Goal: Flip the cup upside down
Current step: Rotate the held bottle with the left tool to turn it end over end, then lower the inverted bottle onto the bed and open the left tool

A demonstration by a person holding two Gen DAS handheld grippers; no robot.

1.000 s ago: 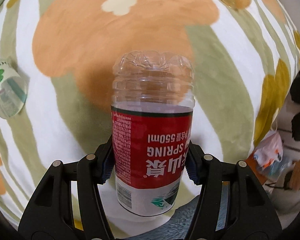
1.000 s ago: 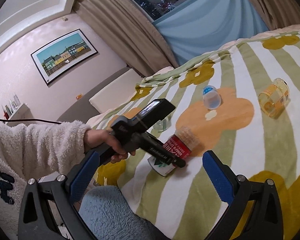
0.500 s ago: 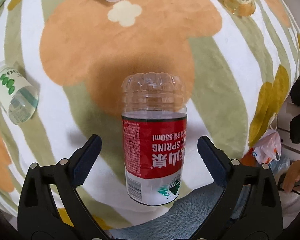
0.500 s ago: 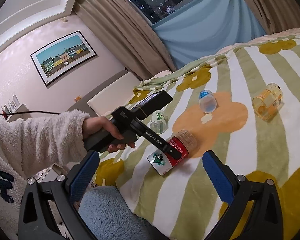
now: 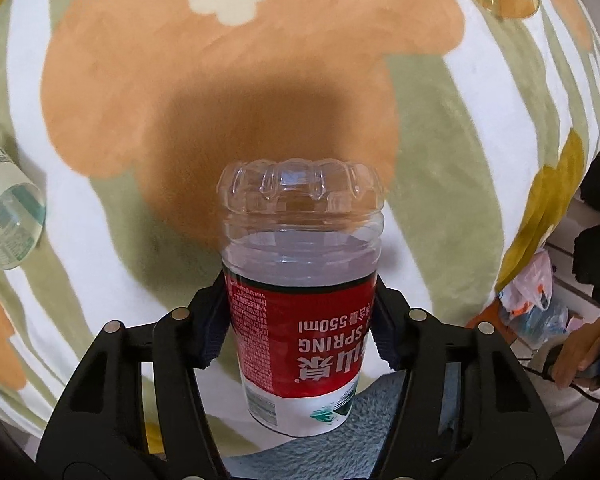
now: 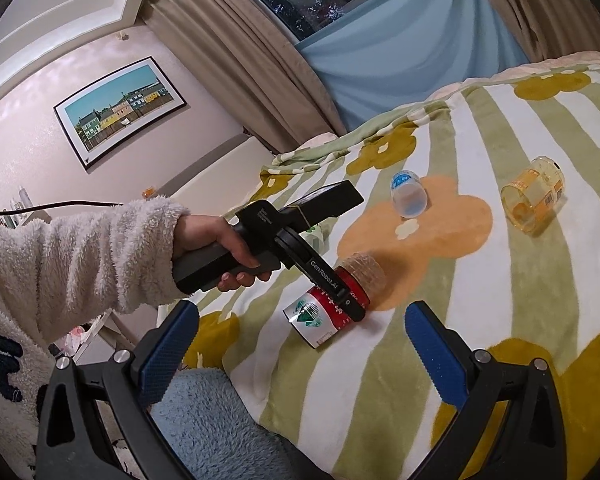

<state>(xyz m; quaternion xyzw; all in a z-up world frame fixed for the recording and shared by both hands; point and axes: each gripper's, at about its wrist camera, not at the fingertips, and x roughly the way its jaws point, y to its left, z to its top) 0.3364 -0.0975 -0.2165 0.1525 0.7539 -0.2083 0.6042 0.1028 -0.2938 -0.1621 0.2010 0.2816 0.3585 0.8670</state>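
Observation:
A clear cut-bottle cup with a red label (image 5: pixel 300 320) lies on its side on the striped bedspread, its ribbed base pointing away from me. My left gripper (image 5: pixel 298 330) is shut on the cup, its blue pads pressing both sides of the red label. The cup also shows in the right wrist view (image 6: pixel 332 304) with the left gripper clamped around it. My right gripper (image 6: pixel 300 344) is open and empty, held back above the bed's near edge.
A yellow cup (image 6: pixel 534 200) lies on its side at the right of the bed. A small clear cup with a blue bottom (image 6: pixel 408 196) lies farther back. A green-printed cup (image 5: pixel 8 224) lies at the left. The bed edge (image 5: pixel 540 240) drops off at right.
Half a second ago the left gripper was open around the lying cup. It has now moved forward and shut on the red label. The right gripper stays open.

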